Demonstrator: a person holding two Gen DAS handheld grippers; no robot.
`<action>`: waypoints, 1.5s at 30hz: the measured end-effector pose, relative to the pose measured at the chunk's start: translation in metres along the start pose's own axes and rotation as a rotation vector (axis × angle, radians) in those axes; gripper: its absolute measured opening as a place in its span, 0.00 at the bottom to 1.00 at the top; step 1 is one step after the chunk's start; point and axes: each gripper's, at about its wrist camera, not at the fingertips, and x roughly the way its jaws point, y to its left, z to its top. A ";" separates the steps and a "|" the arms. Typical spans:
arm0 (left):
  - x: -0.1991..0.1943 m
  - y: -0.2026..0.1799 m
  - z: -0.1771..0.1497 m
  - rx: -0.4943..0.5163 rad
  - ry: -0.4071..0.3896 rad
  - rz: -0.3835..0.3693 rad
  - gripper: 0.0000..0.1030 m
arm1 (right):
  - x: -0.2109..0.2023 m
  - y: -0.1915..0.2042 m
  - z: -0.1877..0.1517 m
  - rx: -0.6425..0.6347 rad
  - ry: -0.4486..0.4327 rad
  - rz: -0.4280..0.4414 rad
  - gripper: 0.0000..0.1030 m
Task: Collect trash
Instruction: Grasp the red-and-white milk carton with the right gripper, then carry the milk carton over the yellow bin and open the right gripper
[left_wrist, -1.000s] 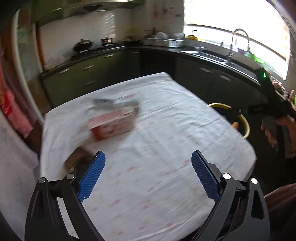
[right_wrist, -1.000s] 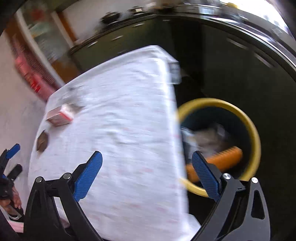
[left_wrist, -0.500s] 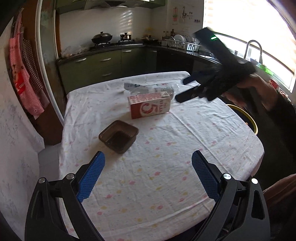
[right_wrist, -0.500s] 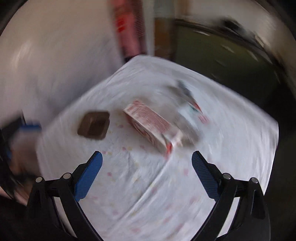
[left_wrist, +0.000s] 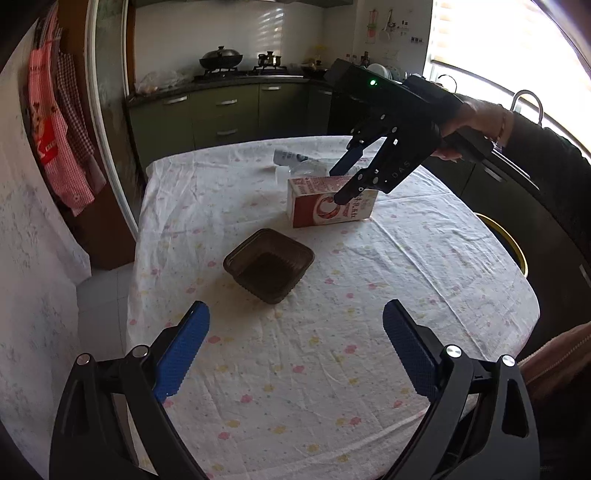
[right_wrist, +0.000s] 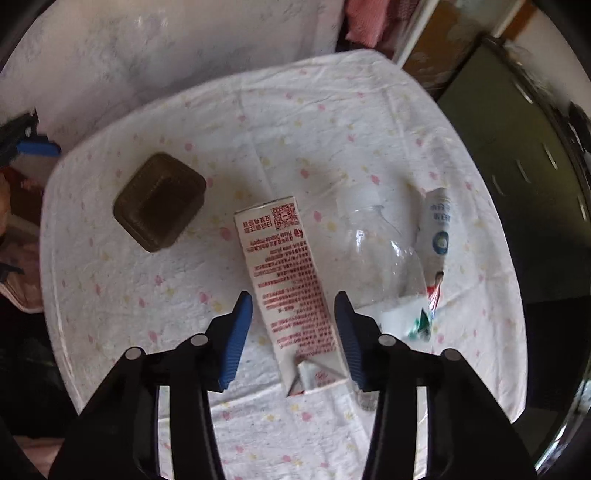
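While the right gripper (right_wrist: 293, 328) points steeply down at the table, its jaws are closing, and the red-and-white carton (right_wrist: 286, 280) lies lengthwise between the two blue pads. A narrow strip of cloth shows between each pad and the carton's side, so no contact yet; nothing is clamped. From the left wrist camera the same gripper (left_wrist: 341, 182) hangs over the carton (left_wrist: 330, 203), with one fingertip in front of its printed face. A hand (left_wrist: 465, 125) in a dark sleeve holds the gripper's handle.

Carton: lying on its long side on the white, flower-printed tablecloth (right_wrist: 332, 122), folded end nearest the right wrist camera.

Just right of the right gripper's pads: a clear plastic bottle (right_wrist: 384, 254) on its side, close beside the carton. Beyond it, further right, a small white bottle with a blue label (right_wrist: 437, 229). A crumpled wrapper with green print (right_wrist: 417, 321) lies next to the right pad; whether it touches the clear bottle cannot be told.

Ahead and left of the right gripper: a dark brown plastic tray (right_wrist: 159, 201), apart from the carton.

Left gripper (left_wrist: 295, 343): jaws spread wide, nothing between them, held over bare cloth. The brown tray (left_wrist: 269, 269) sits just ahead of its pads, between them in line of sight. Far right of this gripper, past the table edge, a yellow rim of a bin (left_wrist: 511, 243) shows.
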 end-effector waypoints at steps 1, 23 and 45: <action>0.001 0.002 0.000 -0.003 0.002 -0.001 0.91 | 0.003 0.000 0.002 -0.006 0.013 0.011 0.43; 0.003 -0.011 -0.004 0.018 0.006 -0.051 0.91 | -0.058 0.025 -0.068 0.310 -0.156 -0.018 0.33; 0.020 -0.118 0.006 0.224 0.031 -0.106 0.91 | -0.063 -0.028 -0.436 1.271 -0.104 -0.155 0.33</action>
